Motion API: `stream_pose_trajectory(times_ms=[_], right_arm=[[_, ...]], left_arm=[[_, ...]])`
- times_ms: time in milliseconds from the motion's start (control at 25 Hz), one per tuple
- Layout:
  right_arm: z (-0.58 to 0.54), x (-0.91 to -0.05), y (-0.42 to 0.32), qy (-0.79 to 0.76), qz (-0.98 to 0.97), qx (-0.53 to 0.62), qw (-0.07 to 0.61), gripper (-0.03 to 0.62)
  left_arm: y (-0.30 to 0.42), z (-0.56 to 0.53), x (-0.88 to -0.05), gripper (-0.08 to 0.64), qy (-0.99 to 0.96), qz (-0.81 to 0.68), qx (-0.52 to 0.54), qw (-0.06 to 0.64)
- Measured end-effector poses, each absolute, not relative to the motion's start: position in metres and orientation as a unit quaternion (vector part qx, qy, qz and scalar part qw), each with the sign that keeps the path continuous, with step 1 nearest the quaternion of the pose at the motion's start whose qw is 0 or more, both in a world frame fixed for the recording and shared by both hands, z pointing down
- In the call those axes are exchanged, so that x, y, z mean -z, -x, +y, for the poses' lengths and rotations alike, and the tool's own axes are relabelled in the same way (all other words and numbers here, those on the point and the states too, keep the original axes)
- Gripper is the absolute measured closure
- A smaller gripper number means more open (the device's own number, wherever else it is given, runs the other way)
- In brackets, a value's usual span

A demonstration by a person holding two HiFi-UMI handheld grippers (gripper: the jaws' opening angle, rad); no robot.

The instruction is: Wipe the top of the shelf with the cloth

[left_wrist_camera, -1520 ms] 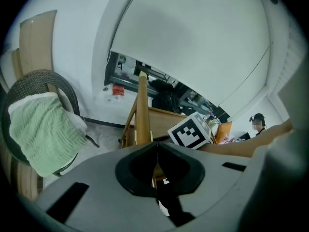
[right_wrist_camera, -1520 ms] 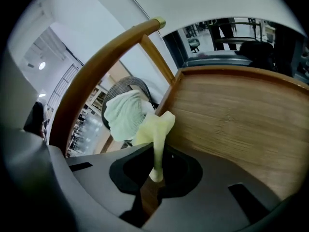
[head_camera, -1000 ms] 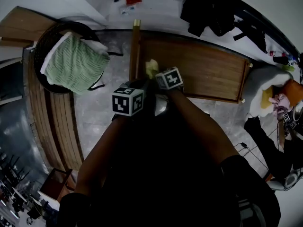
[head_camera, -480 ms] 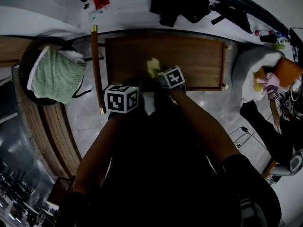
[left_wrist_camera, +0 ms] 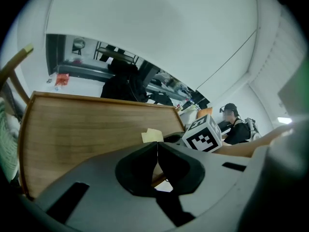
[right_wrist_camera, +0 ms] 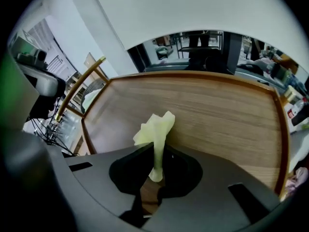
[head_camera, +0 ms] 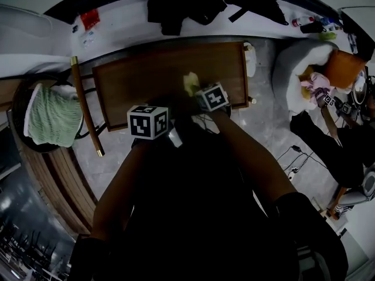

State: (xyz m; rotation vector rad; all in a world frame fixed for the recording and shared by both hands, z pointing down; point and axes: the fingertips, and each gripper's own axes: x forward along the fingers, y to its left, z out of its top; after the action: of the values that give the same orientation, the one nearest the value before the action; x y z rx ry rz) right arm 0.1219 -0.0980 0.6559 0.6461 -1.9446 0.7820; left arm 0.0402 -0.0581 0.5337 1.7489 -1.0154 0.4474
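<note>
head: steeply down on shelf top [head_camera: 140,81] | gripper views: low, close, across it

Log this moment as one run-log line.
right gripper: shut on cloth | left gripper: shut, empty | cloth: over shelf top, near its front edge | contact with wood: unclear

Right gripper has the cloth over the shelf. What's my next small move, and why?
Probably lower the right gripper until the cloth presses on the shelf top, then sweep. The cloth is pinched in its fingers with its free end over bare wood; contact isn't clear.
</note>
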Motion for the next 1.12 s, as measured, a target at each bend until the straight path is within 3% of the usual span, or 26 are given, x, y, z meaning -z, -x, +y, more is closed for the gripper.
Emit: stream_pose_trajectory(times_ms=[600,1120], right_arm=[[-0.144,-0.648,-0.288,-0.412,-0.703,-0.335,0.473,0.551],[-0.15,-0.638,-0.334,-0.507,-0.598,-0.35,0.513,0.551]], left_arm=[[-0.119,-0.081,-0.545,0.549,-0.746,-0.383,-0.19,0.511],[-0.076,-0.066,-0.551,0.549,-0.728,-0.409,-0.163,0.526]])
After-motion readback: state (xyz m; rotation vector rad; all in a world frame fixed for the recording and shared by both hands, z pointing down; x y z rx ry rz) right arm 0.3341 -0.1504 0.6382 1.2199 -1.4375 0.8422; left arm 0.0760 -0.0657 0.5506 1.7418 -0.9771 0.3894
